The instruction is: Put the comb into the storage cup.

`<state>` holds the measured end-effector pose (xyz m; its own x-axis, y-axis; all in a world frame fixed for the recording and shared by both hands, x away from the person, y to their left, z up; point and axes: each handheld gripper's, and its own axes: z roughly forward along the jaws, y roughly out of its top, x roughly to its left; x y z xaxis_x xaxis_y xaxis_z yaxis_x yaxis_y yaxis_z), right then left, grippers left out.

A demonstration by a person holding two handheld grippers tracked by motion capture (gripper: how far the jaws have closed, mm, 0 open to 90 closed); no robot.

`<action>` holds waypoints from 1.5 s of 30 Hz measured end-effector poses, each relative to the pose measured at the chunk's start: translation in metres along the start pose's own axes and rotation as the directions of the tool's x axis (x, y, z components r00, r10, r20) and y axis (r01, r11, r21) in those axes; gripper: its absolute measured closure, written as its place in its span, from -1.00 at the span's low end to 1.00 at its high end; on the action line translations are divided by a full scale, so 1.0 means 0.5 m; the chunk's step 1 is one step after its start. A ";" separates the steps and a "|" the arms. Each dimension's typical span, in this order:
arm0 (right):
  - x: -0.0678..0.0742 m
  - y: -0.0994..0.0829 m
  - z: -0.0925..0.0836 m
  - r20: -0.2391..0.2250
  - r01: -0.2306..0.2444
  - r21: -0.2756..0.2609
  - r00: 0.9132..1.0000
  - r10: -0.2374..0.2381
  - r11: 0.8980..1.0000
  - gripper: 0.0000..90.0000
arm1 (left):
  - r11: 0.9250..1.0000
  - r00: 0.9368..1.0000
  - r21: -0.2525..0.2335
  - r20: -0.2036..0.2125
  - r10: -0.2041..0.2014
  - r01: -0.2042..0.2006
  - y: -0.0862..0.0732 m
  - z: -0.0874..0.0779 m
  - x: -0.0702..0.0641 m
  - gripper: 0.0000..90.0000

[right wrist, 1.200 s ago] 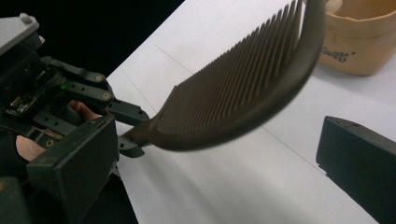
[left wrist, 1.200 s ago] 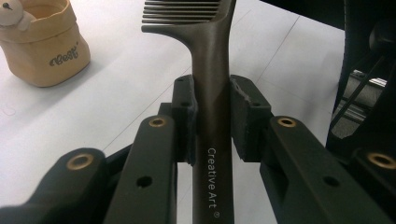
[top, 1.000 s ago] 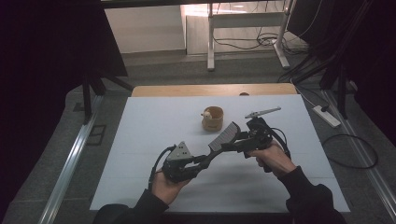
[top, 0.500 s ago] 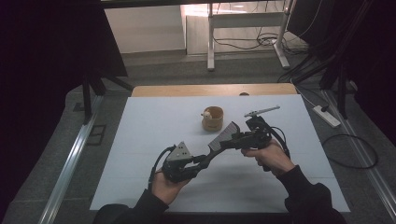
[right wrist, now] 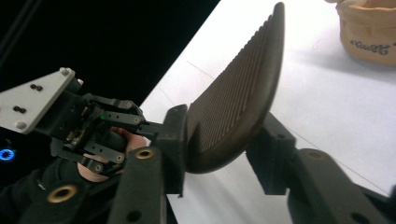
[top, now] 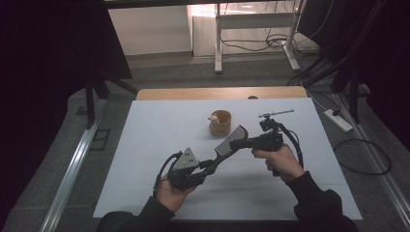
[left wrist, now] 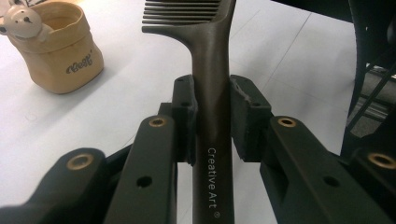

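Note:
A dark comb [top: 232, 140] hangs above the white table [top: 159, 130], stretched between both grippers. My left gripper [top: 212, 162] is shut on the comb's handle [left wrist: 212, 93], which is printed "Creative Art", with a pad pressed on each side. My right gripper [top: 238, 143] comes from the right, and its jaws have just been closing on the toothed head [right wrist: 233, 102]. That head now lies slanted between the pads, touching both. A tan cup [top: 220, 123] with a small bear figure [left wrist: 23, 21] on its rim stands just beyond the comb.
The table's wooden far edge [top: 217, 93] shows past the white sheet. On the floor to the right lie a power strip [top: 338, 121] and cables [top: 367, 159]. White desk legs [top: 218, 43] stand farther back. Dark curtains hang on both sides.
The right gripper's jaws have closed in from wide open onto the comb's head. Both hands stay nearly where they were, and the left grip on the handle is unchanged.

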<state>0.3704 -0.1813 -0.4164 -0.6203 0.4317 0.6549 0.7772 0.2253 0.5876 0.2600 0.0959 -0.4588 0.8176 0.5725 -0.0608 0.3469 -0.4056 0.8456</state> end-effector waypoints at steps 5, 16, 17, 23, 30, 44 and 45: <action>-0.006 -0.003 0.003 -0.026 -0.035 0.008 0.999 0.035 0.999 0.58 | 1.000 1.000 -0.002 -0.006 0.003 -0.003 -0.001 0.000 0.000 0.60; -0.019 -0.006 0.006 -0.134 -0.151 0.018 0.979 0.152 0.988 0.86 | 1.000 1.000 0.013 -0.008 0.013 -0.013 -0.004 0.006 0.000 0.60; -0.017 -0.006 0.006 -0.134 -0.151 0.019 0.979 0.152 0.988 0.87 | 1.000 1.000 0.012 -0.004 0.012 -0.011 -0.005 0.007 0.001 0.59; -0.013 -0.006 0.008 -0.127 -0.148 0.008 0.981 0.148 0.989 0.87 | 1.000 1.000 0.013 0.012 0.001 -0.001 -0.005 0.007 0.005 0.53; -0.011 -0.006 0.002 -0.082 -0.118 -0.012 0.990 0.116 0.993 0.87 | 1.000 1.000 0.024 0.008 -0.012 0.012 -0.007 0.006 0.010 0.21; -0.006 -0.007 -0.004 -0.054 -0.053 -0.030 0.997 0.052 0.998 0.87 | 0.996 0.997 0.064 0.045 -0.063 0.060 -0.017 0.008 0.029 -0.35; -0.006 -0.007 -0.004 -0.052 -0.052 -0.031 0.997 0.051 0.998 0.87 | 0.996 0.996 0.064 0.049 -0.069 0.066 -0.018 0.008 0.031 -0.38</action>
<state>0.3691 -0.1853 -0.4193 -0.5848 0.3963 0.7078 0.8049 0.1754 0.5669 0.2714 0.1057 -0.4692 0.8130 0.5639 -0.1451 0.4292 -0.4119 0.8038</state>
